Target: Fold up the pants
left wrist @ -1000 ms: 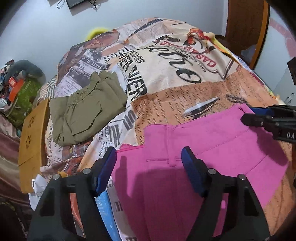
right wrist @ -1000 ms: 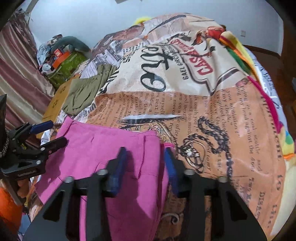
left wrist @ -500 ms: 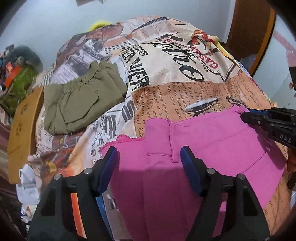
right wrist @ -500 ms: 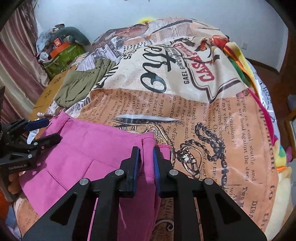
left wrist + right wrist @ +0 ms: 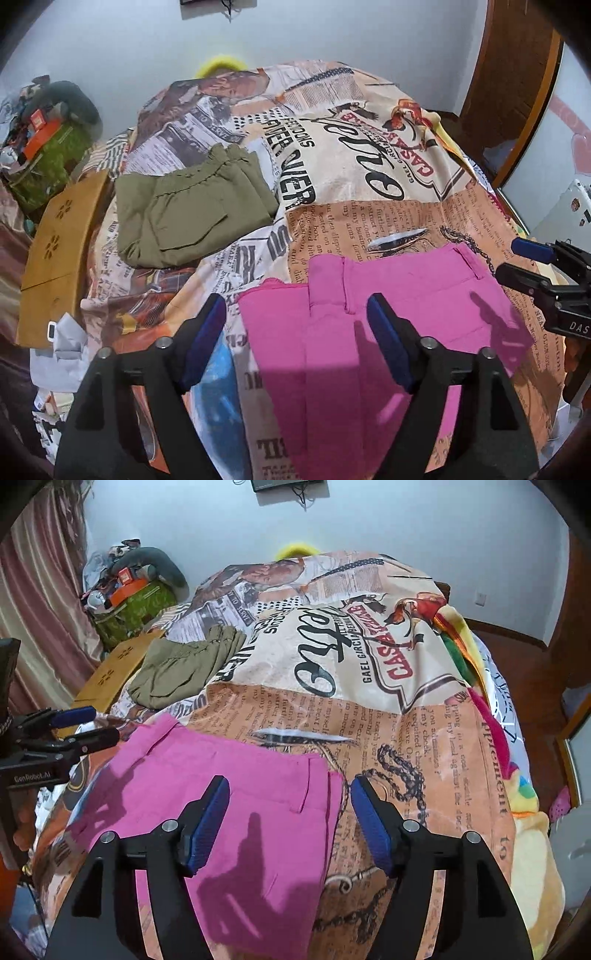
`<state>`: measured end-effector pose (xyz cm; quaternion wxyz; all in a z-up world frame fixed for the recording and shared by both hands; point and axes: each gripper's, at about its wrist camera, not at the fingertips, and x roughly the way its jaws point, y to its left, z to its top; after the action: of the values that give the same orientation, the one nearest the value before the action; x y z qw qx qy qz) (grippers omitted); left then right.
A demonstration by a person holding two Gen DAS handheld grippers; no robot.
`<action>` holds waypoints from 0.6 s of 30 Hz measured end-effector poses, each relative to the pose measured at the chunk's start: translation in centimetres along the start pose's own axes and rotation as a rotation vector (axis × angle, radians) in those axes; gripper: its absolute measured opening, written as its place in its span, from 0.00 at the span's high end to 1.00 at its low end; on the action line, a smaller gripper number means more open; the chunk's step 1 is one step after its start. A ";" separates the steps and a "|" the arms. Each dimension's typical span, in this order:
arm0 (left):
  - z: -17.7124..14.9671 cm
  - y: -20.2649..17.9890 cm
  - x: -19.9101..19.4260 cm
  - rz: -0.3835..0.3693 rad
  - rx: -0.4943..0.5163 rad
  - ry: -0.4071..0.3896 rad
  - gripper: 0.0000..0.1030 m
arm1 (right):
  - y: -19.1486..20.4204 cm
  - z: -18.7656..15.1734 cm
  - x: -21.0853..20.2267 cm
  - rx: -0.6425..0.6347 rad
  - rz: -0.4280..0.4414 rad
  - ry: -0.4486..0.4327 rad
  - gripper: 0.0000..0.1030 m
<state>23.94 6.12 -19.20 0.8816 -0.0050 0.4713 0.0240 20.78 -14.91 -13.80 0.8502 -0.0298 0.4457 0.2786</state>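
Right fingers (image 5: 290, 825): clamped a moment ago, now spreading and lifting, nothing between them. Left fingers (image 5: 297, 339): apart and widening, also empty. Pink pants (image 5: 369, 332): released, lying flat on the bed (image 5: 424, 746) below both; this fold is probably set, the next grasp pending. Olive pants (image 5: 188, 210): lying folded further back. Room: grey wall, cluttered corner, curtain.
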 end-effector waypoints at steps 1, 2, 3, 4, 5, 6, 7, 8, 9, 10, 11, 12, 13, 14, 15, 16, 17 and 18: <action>-0.2 0.1 -0.2 0.001 -0.003 0.002 0.19 | 0.1 -0.2 -0.1 0.005 0.004 0.001 0.37; -0.4 0.3 -0.3 0.002 -0.006 0.006 0.17 | 0.1 -0.5 -0.2 0.011 0.008 0.002 0.37; -0.7 0.4 -0.2 0.000 -0.012 0.017 0.15 | 0.1 -0.7 -0.3 0.017 0.011 0.006 0.37; -1.1 0.6 -0.2 -0.004 -0.018 0.029 0.12 | 0.1 -1.1 -0.3 0.023 0.015 0.012 0.37; -1.4 0.7 -0.1 -0.012 -0.027 0.040 0.12 | 0.1 -1.4 -0.4 0.027 0.017 0.018 0.37; -1.8 0.8 0.1 -0.022 -0.039 0.053 0.12 | 0.1 -1.7 -0.3 0.029 0.017 0.023 0.37; -2.2 0.9 0.3 -0.028 -0.047 0.064 0.12 | -0.1 -2.1 -0.2 0.032 0.015 0.031 0.37; -2.6 1.0 0.7 -0.034 -0.056 0.082 0.11 | -0.2 -2.5 -0.1 0.037 0.012 0.039 0.37; -2.9 0.9 1.0 -0.035 -0.060 0.094 0.11 | -0.3 -2.8 -0.1 0.043 0.009 0.048 0.37; -3.2 0.9 1.3 -0.036 -0.065 0.109 0.11 | -0.6 -3.1 0.3 0.057 0.010 0.063 0.37; -3.5 0.8 1.7 -0.040 -0.068 0.125 0.11 | -0.9 -3.3 0.5 0.071 0.013 0.075 0.36; -3.8 0.7 2.1 -0.045 -0.070 0.138 0.11 | -1.2 -3.5 0.6 0.085 0.017 0.084 0.36; -3.9 0.6 2.3 -0.052 -0.072 0.147 0.11 | -1.5 -3.7 0.9 0.103 0.022 0.094 0.36; -4.1 0.6 2.6 -0.057 -0.076 0.152 0.11 | -1.8 -4.0 1.1 0.115 0.026 0.101 0.36; -4.2 0.6 2.8 -0.061 -0.084 0.156 0.11 | -2.0 -4.1 1.3 0.123 0.031 0.107 0.37; -4.1 0.6 3.0 -0.069 -0.096 0.159 0.11 | -2.2 -4.2 1.6 0.132 0.040 0.113 0.36; -4.1 0.7 3.2 -0.081 -0.113 0.165 0.11 | -2.4 -4.4 1.9 0.142 0.052 0.119 0.36; -4.0 0.8 3.5 -0.092 -0.128 0.174 0.11 | -2.6 -4.4 2.2 0.153 0.064 0.125 0.37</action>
<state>22.54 6.95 -24.32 0.8355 -0.0849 0.5427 0.0130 19.76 -17.42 -18.68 0.8114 0.0320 0.5183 0.2683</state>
